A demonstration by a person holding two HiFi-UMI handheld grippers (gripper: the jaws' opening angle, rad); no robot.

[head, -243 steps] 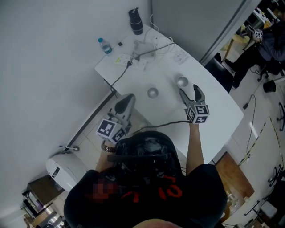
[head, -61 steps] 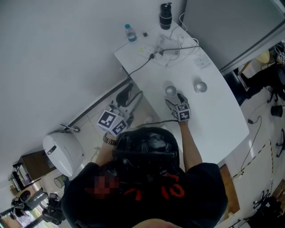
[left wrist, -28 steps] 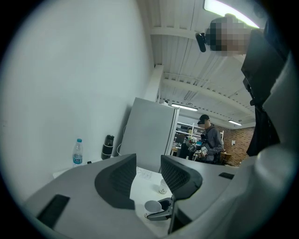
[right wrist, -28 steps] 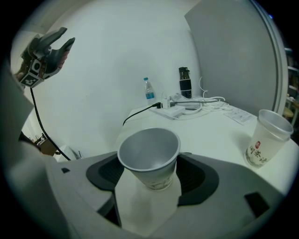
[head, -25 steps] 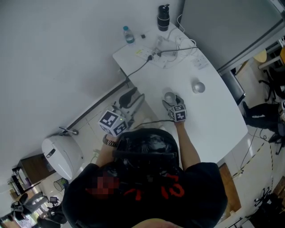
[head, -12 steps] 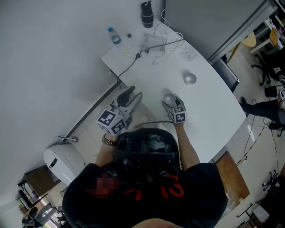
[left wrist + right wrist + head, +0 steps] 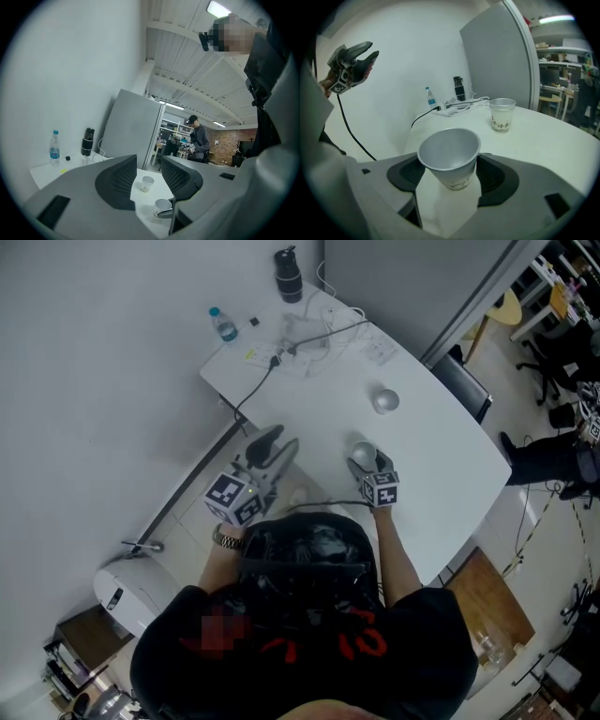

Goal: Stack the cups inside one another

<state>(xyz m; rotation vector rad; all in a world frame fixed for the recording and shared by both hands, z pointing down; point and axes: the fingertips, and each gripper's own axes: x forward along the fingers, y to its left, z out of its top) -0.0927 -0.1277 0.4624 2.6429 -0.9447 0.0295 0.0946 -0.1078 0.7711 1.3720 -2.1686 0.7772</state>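
From above, at the white table, my right claw grips the near cup; the far cup stands well apart beyond. Left gripper view: my left claw gapes part-way, empty. Right gripper view: my jaws press the tilted near cup's sides.

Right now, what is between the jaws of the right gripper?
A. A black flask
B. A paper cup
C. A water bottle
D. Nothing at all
B: the right gripper view shows a tilted paper cup between the jaws of the right gripper, with both pads against its sides, while the second cup stands apart on the table.
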